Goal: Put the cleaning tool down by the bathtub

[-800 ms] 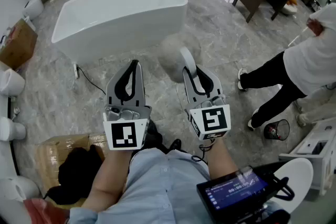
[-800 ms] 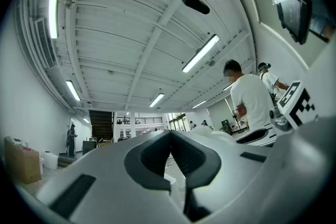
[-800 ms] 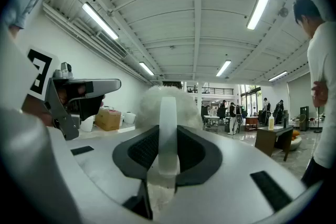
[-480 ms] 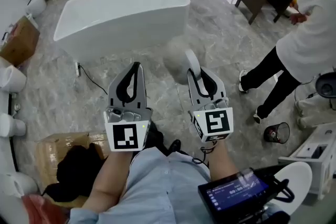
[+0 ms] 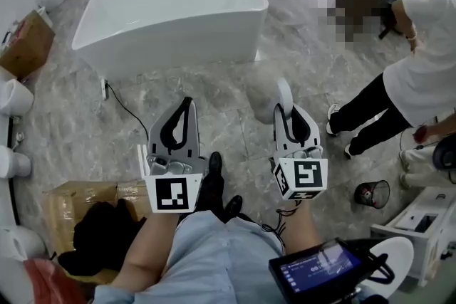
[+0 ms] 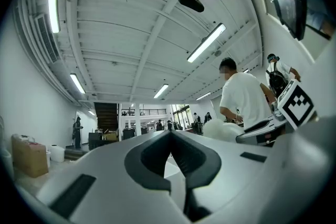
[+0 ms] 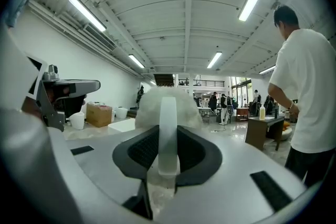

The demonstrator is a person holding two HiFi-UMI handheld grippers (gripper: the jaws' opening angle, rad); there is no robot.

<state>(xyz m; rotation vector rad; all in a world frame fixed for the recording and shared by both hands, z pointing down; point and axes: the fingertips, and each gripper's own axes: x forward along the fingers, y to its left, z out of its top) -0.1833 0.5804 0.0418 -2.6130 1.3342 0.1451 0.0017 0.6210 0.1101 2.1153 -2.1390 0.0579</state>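
The right claw (image 5: 291, 116) is pinching the fluffy white plastic-handled cleaning tool (image 5: 283, 90), handle pointing forward; the white oval bathtub (image 5: 178, 46) is lying ahead-left; the left claw (image 5: 185, 107) is pressed together, empty.

My right claw (image 5: 290, 113) clamped the white fluffy cleaning tool (image 7: 167, 108) by its handle, apart from the white freestanding bathtub (image 5: 178, 46).

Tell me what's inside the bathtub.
Inside the bathtub only smooth white basin shows in the head view, with nothing seen lying in it. The near rim covers the closest inner wall.
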